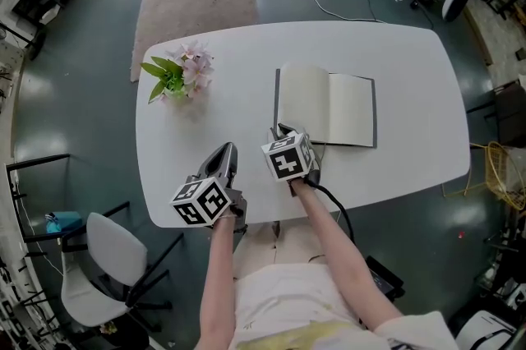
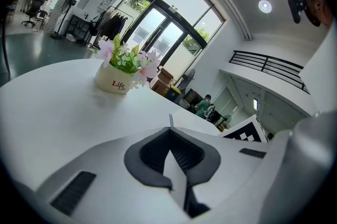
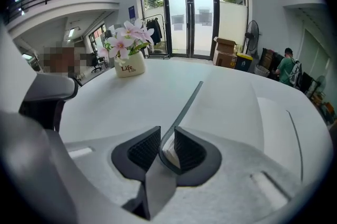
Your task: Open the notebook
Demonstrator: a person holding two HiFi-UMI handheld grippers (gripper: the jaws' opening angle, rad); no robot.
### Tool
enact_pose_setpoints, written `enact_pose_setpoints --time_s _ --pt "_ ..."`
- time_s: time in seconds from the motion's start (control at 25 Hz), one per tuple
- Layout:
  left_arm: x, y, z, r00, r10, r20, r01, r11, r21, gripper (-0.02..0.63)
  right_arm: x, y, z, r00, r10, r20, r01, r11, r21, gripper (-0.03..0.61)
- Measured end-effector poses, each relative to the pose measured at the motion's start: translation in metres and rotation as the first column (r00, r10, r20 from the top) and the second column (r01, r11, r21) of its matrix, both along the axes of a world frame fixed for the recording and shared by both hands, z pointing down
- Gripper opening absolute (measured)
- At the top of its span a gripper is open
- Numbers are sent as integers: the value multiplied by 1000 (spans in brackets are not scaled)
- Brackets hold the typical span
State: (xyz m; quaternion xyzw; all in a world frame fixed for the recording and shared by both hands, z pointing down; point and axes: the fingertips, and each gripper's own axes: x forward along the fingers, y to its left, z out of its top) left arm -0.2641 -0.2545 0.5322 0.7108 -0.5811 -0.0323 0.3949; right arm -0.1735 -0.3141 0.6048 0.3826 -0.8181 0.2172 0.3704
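While the notebook (image 1: 329, 106) is lying open on the white table (image 1: 230, 52), right of the potted flowers (image 1: 182, 75), the person's right gripper (image 3: 167, 146) is reaching down to its near left corner. Its jaws are standing slightly apart around the corner of the dark cover (image 3: 187, 104), which is rising tilted between the pads without being clearly pinched. The left gripper (image 2: 169, 152) is hovering low over bare tabletop just left of the right one, its jaws closed together and holding nothing.
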Motion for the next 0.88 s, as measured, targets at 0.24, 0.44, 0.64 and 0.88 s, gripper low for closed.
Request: enact_pose_setpoints --time_s 0.24,0.44,0.64,0.88 --pt "5 -2 -3 1000 25 4 -25 1000 12 -2 -9 6 -9 993 -7 116 10 1000 -19 71" --pt "8 -5 -12 998 53 17 -53 998 31 -2 -6 9 -25 983 -2 184 4 1000 -12 66" --pt "18 -8 -25 993 107 39 -110 991 70 -2 6 8 -45 962 -9 274 -1 999 33 43" --pt "37 -11 -49 979 187 83 -197 972 128 -2 26 8 -86 916 -8 401 -27 996 83 8"
